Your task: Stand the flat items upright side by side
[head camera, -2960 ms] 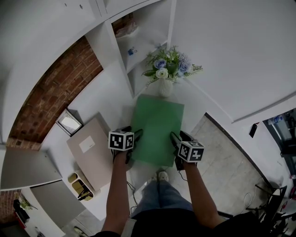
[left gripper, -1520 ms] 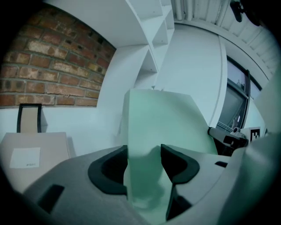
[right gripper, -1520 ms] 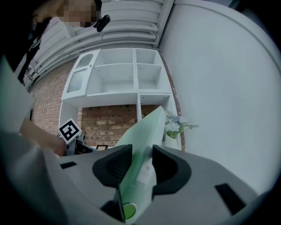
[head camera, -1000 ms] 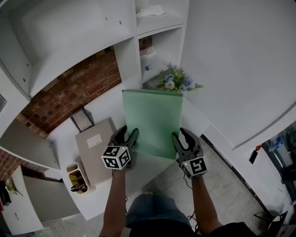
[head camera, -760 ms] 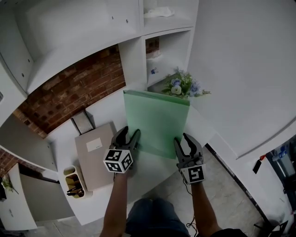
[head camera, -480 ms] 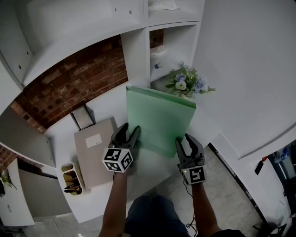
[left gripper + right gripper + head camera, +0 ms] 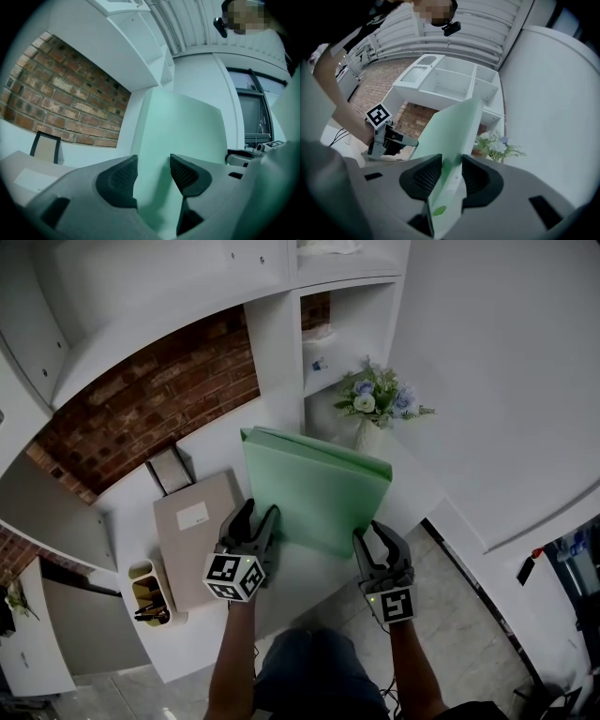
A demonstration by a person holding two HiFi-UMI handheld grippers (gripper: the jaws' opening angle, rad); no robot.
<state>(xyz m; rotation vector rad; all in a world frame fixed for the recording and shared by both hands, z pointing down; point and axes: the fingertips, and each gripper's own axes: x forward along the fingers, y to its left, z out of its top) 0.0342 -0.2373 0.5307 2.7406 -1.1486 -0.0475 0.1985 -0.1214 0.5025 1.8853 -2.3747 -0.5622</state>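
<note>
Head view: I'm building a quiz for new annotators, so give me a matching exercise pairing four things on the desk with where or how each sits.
1 green folder
2 beige folder
3 flower vase
4 pen holder

A lying flat, white label up
B at the left front edge of the table
C up on edge, tilted
D beside the white shelves

Pairs: 1-C, 2-A, 3-D, 4-B

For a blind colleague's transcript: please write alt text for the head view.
A left gripper and right gripper hold a green folder tilted up over a white desk, one at each lower corner. A beige folder lies flat to its left; flowers stand behind it.
</note>
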